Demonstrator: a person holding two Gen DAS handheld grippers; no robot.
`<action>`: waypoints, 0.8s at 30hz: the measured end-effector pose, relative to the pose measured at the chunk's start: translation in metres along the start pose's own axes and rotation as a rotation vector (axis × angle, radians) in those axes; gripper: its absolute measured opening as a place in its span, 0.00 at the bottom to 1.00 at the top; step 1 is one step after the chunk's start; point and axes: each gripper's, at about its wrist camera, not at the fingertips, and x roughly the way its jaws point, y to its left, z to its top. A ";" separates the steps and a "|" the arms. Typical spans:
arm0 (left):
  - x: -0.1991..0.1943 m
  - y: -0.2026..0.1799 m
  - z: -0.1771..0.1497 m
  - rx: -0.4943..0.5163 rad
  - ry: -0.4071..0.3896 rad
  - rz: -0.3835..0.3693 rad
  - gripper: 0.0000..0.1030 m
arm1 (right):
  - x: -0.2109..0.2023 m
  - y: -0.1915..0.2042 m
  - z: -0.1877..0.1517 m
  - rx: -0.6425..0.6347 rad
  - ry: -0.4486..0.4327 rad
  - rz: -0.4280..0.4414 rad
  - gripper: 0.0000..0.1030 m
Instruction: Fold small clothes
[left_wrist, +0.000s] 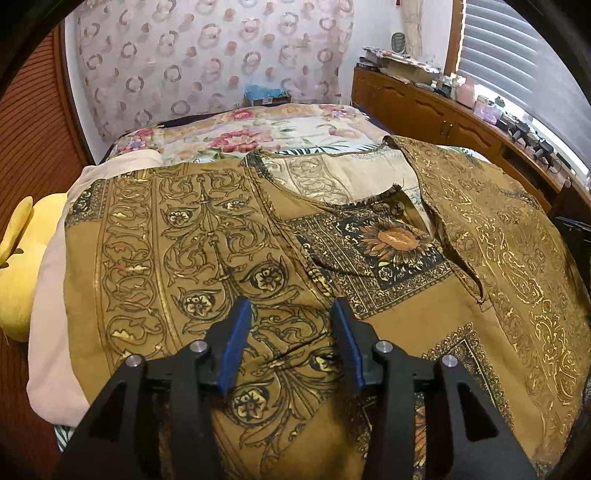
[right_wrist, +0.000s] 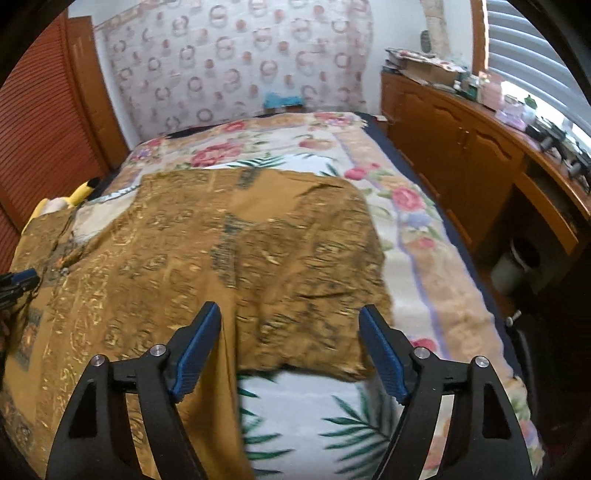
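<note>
A mustard-brown printed shirt (left_wrist: 207, 236) lies spread on the bed, its neckline and button placket (left_wrist: 397, 208) open toward the far side. It also shows in the right wrist view (right_wrist: 229, 251), with one sleeve or side panel (right_wrist: 314, 273) laid out to the right. My left gripper (left_wrist: 291, 314) is open and empty, hovering just above the shirt's front. My right gripper (right_wrist: 290, 317) is open wide and empty, above the shirt's near right edge. The left gripper's fingers (right_wrist: 18, 280) show at the left edge of the right wrist view.
The floral bedspread (right_wrist: 413, 236) covers the bed. A yellow plush toy (left_wrist: 22, 258) and a pale pillow (left_wrist: 55, 288) lie at the left. A wooden cabinet (right_wrist: 461, 140) with clutter runs along the right wall. A slatted wooden door (right_wrist: 40, 122) stands at the left.
</note>
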 end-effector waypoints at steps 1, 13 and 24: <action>0.000 0.000 0.000 0.000 0.000 0.001 0.43 | 0.000 -0.002 -0.001 0.001 0.000 -0.006 0.72; 0.000 0.002 0.000 -0.002 0.000 0.006 0.46 | 0.007 -0.027 -0.003 0.045 0.029 -0.022 0.63; 0.001 0.003 0.001 -0.010 0.002 0.025 0.52 | 0.014 -0.038 -0.009 0.083 0.073 0.024 0.46</action>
